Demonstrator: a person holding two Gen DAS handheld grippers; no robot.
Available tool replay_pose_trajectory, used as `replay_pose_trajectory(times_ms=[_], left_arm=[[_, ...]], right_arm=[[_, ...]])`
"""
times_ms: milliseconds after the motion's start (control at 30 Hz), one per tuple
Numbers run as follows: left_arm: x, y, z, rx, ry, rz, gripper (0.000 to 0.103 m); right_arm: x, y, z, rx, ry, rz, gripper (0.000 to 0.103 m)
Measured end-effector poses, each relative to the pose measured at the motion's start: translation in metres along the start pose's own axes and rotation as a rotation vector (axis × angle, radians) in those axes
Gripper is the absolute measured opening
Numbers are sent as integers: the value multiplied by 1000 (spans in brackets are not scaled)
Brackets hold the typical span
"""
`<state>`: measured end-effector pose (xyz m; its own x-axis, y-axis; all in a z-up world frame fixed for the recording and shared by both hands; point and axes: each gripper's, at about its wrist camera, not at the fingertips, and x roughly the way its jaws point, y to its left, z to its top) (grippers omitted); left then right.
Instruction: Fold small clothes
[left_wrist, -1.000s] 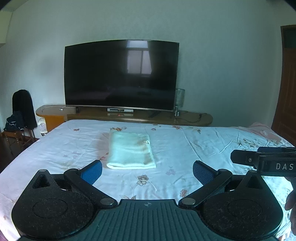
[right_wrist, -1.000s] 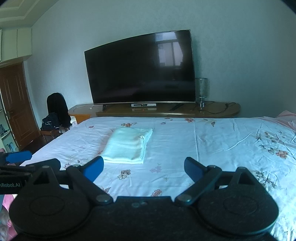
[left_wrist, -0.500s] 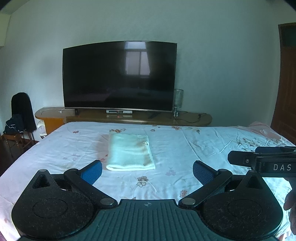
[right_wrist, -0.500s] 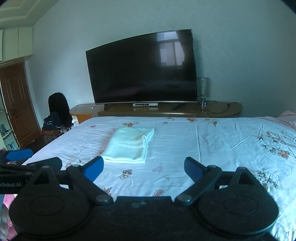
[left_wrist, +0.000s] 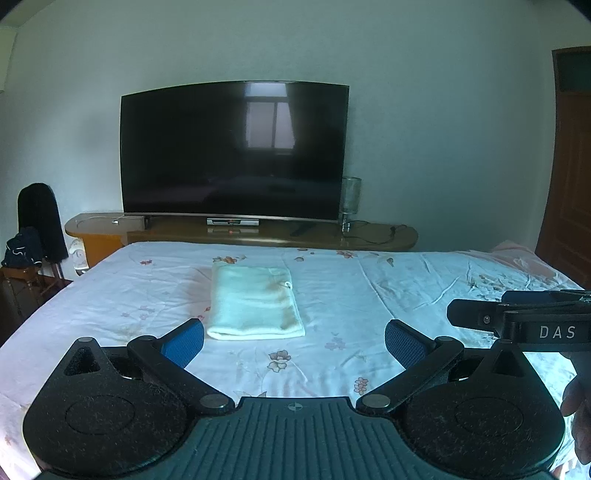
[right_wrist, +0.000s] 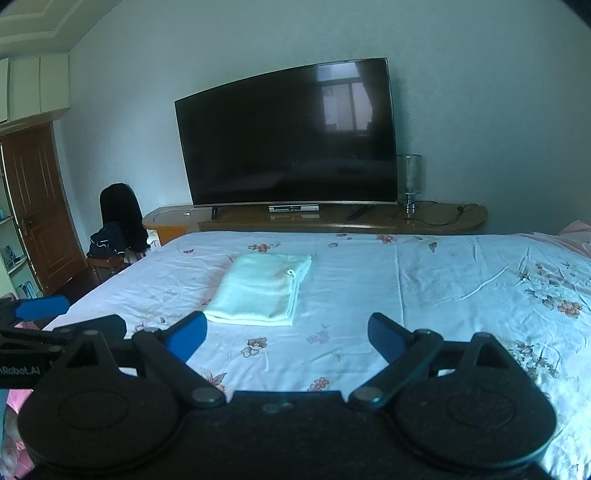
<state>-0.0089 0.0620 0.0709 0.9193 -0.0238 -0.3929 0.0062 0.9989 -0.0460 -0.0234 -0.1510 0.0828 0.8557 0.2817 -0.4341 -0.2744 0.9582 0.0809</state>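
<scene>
Folded towel (left_wrist: 255, 302) lies flat on bed (left_wrist: 369, 295), w/ left claw (left_wrist: 294, 341) & right claw (right_wrist: 287, 334) both wide, empty, short of it.

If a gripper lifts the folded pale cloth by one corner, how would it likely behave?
The folded pale cloth looks soft and layered, so it would probably droop and start unfolding. It seems light, lying flat with rounded edges on the bedsheet. Pushed, it would likely bunch, dragging the wrinkly sheet. Both grippers hover open, apart from it.
</scene>
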Motion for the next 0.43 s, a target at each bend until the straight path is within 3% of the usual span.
replay_pose_trajectory(times_ms=[433], left_arm=[[0,2,0,-4,-12,-30,103]], right_arm=[[2,0,1,-5,1,5,94]])
